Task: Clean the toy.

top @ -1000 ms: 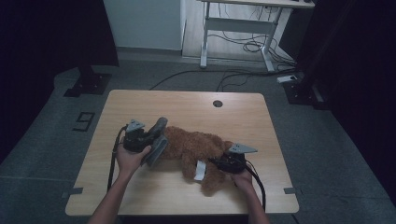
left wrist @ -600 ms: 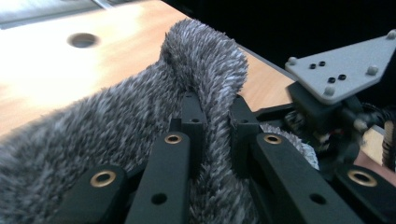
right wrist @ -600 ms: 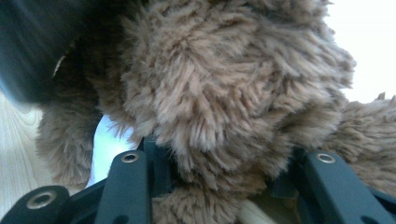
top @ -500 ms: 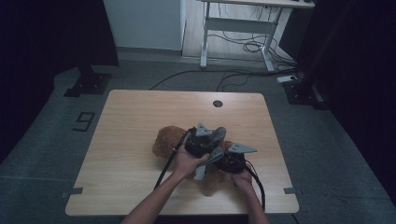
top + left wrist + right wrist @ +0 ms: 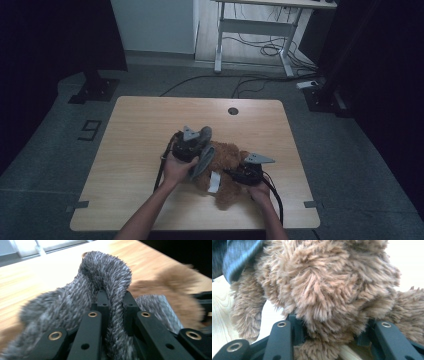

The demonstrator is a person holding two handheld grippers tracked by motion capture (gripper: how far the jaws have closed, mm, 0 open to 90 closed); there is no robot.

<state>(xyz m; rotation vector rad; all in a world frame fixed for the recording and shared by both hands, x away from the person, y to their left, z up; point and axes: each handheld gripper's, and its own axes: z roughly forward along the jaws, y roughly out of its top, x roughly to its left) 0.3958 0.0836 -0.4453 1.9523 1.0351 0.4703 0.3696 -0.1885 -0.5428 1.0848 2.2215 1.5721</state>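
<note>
A brown plush toy [image 5: 227,156] lies on the wooden table [image 5: 145,120], right of centre. My left gripper [image 5: 196,150] is shut on a fold of grey fuzzy cloth [image 5: 204,161], which drapes over the toy's left side. In the left gripper view the cloth [image 5: 107,272] bulges up between the two jaws of the left gripper [image 5: 115,296], and the toy [image 5: 175,290] is blurred behind it. My right gripper [image 5: 235,172] is shut on the toy from the right. Brown fur [image 5: 324,282] is pinched in the right gripper [image 5: 327,322], with the cloth [image 5: 239,255] at the top left.
A white tag [image 5: 214,182] hangs from the toy toward the front edge. A round hole [image 5: 233,111] sits near the table's far edge. Bare tabletop stretches to the left and back. Behind the table are a desk frame [image 5: 255,27] and floor cables [image 5: 250,80].
My left hand carried the grey cloth from the toy's left side rightward over the toy, then drew back a little left. The right gripper and the toy stayed put.
</note>
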